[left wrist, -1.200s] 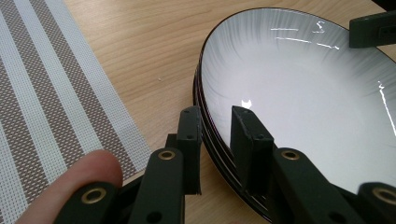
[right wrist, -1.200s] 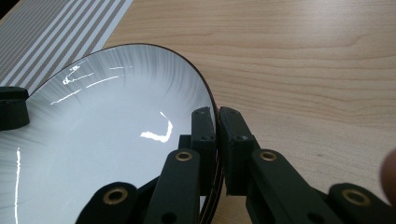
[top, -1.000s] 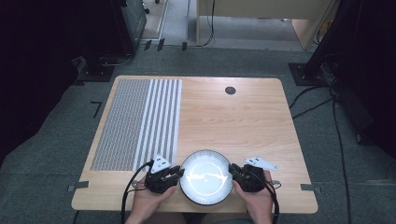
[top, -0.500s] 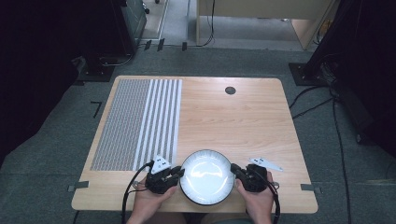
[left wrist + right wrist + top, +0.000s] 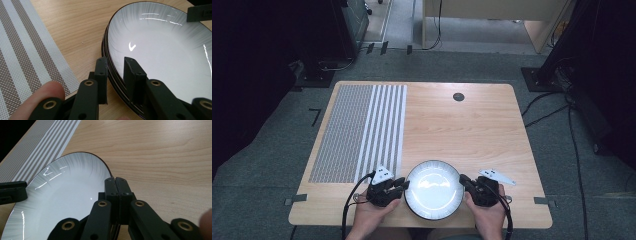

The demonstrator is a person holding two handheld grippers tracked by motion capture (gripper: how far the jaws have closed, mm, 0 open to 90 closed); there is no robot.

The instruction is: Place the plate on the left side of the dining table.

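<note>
The white plate (image 5: 434, 189) sits at the tabletop's (image 5: 472, 130) 6 o'clock edge, between the 2 grippers. At its 3 o'clock rim the right gripper (image 5: 115, 185) has its fingers pinched nearly closed on the rim. At 9 o'clock the left gripper (image 5: 117, 75) straddles the rim with fingers partly open – a gap shows on both sides, so that grip looks unfinished. The plate looks flat on the wood; lifting remains. The striped placemat (image 5: 362, 131) lies toward 10 o'clock. The plate's underside is hidden – contact there is unclear.
</note>
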